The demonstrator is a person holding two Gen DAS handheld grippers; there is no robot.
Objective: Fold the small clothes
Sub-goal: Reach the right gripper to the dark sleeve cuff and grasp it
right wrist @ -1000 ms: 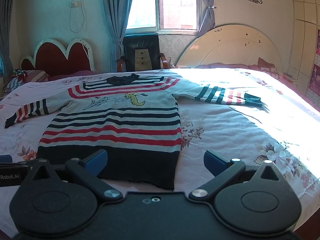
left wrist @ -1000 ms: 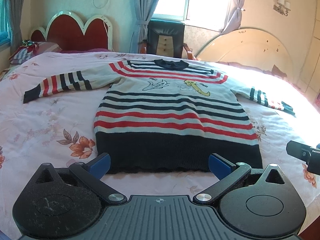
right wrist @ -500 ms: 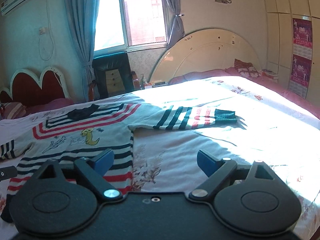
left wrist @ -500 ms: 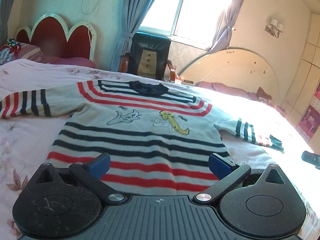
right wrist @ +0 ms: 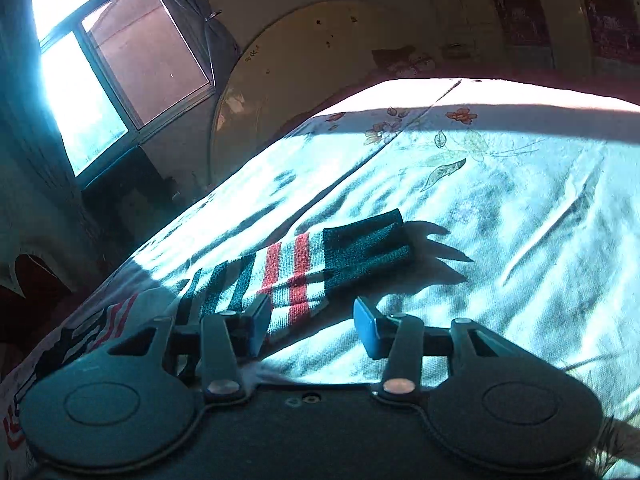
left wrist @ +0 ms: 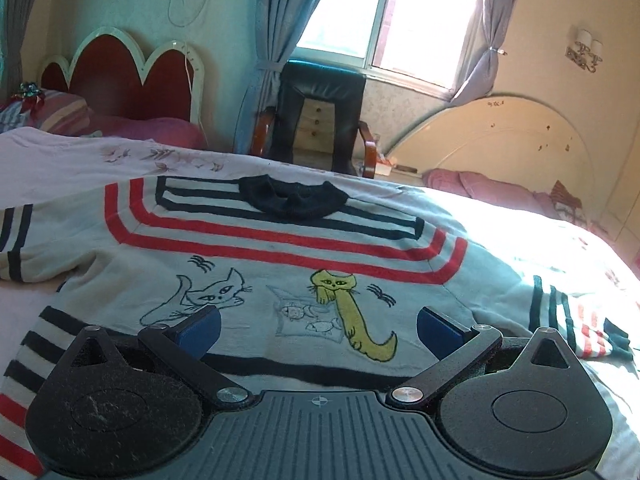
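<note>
A small striped sweater [left wrist: 280, 248] with two cat drawings lies flat and face up on the bed, its dark collar [left wrist: 294, 198] at the far end. My left gripper [left wrist: 318, 326] is open and empty, low over the sweater's chest. The sweater's right sleeve [right wrist: 304, 270], striped with a dark cuff [right wrist: 364, 246], lies stretched out on the sheet. My right gripper [right wrist: 312, 326] is open, tilted, with its left finger over the sleeve's near edge and the cuff just ahead.
The flowered bedsheet [right wrist: 500, 208] spreads to the right of the sleeve. A dark chair [left wrist: 320, 116] stands under the window beyond the bed. A red scalloped headboard [left wrist: 120, 76] is at far left and a cream round headboard [left wrist: 504, 136] at far right.
Both grippers have moved forward and lower. The left went from the hem to over the chest. The right swung right and tilted, closing in on the right sleeve's cuff.
</note>
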